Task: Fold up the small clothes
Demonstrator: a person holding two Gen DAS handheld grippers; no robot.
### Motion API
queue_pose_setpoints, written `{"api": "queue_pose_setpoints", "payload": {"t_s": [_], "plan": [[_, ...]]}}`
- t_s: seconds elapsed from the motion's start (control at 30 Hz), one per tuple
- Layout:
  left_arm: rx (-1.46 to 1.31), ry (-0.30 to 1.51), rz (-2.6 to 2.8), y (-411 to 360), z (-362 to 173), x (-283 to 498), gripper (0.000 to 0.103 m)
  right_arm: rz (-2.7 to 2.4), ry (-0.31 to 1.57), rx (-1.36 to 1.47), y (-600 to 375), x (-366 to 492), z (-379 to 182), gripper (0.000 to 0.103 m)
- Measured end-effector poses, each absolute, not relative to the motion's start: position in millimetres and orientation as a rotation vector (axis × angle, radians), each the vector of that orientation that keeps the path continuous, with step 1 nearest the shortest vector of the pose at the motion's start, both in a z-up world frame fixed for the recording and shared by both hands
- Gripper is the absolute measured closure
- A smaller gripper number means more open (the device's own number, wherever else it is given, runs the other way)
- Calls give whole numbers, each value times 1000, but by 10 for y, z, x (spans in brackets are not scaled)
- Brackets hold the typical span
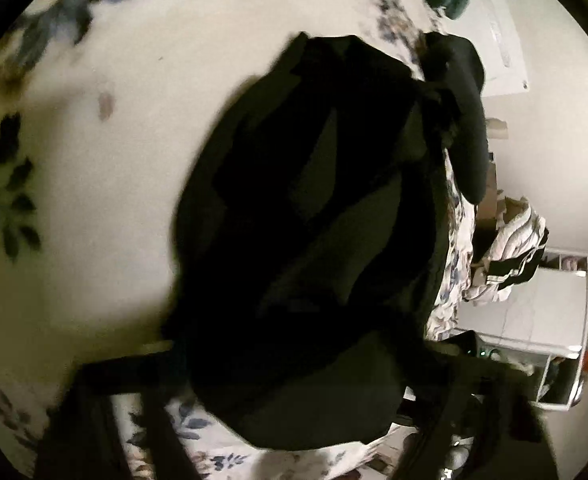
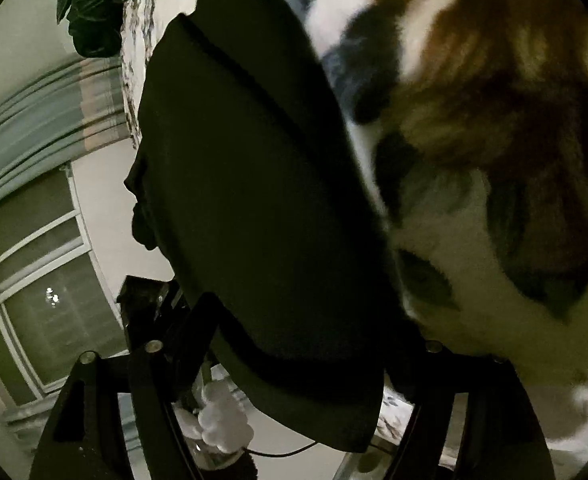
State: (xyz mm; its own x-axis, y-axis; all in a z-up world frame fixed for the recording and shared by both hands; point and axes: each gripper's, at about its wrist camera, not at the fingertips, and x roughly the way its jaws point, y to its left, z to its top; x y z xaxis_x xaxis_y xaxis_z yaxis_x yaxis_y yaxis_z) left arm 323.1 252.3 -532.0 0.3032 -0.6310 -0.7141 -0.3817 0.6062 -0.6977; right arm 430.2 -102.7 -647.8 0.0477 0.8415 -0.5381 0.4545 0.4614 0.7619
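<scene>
Left wrist view: soft matte black garment [image 1: 306, 240], rounded and creased, over the fuzzy floral bedspread [image 1: 113, 160], draped across the left gripper [image 1: 294, 380]; can't tell its opening. Right wrist view: same dark cloth [image 2: 253, 180] covers the right gripper [image 2: 294, 400], jaws hidden too

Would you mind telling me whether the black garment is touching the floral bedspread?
Touching. In the left wrist view the black garment lies spread directly on the floral bedspread, its edge meeting the fabric with no gap or shadow showing beneath.
</scene>
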Motion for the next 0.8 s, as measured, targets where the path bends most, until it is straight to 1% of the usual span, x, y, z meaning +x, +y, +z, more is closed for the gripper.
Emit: {"api": "queue_pose_setpoints", "payload": {"t_s": [0.03,0.07,0.1,0.13,0.2,0.3,0.37,0.4,0.43,0.47,0.5,0.53,0.57,0.63,0.67,0.77,0.8], "plan": [[-953,1305,-207,2509,-5300,3228,75,413,1575,1171,-1025,4276,-6466,53],[-940,1295,-202,2495,-5275,3219,77,405,1568,1186,-1034,4243,-6453,65],[-939,1287,-197,2485,-5246,3208,80,397,1559,1199,-1036,4231,-6435,68],[-933,1281,-192,2475,-5210,3200,81,392,1551,1205,-1028,4220,-6409,72],[-914,1269,-186,2488,-5116,3175,85,385,1543,1207,-1030,4199,-6342,74],[-865,1273,-180,2484,-5003,3128,86,393,1538,1151,-1041,4181,-6194,75],[-851,1300,-174,2493,-5030,3106,85,382,1557,1071,-1020,4205,-6128,75],[-827,1334,-160,2483,-5062,3098,82,377,1562,1039,-985,4260,-6107,74],[-792,1373,-147,2470,-5081,3091,79,372,1577,934,-947,4308,-6067,69],[-735,1405,-124,2454,-5066,3082,65,365,1594,864,-950,4334,-6052,65],[-679,1426,-103,2434,-5039,3086,51,352,1620,794,-942,4365,-6029,54],[-605,1444,-72,2414,-4983,3077,45,344,1639,738,-922,4398,-5996,50],[-559,1447,-55,2393,-4924,3066,38,340,1644,681,-893,4424,-5930,48],[-449,1445,-21,2335,-4783,3046,34,319,1610,547,-830,4455,-5734,41],[-379,1446,-1,2288,-4728,3057,31,308,1592,487,-799,4463,-5664,39],[-272,1445,26,2209,-4691,3085,31,254,1530,291,-683,4513,-5395,35],[-239,1444,38,2194,-4692,3116,28,242,1518,267,-634,4536,-5335,30]]}}
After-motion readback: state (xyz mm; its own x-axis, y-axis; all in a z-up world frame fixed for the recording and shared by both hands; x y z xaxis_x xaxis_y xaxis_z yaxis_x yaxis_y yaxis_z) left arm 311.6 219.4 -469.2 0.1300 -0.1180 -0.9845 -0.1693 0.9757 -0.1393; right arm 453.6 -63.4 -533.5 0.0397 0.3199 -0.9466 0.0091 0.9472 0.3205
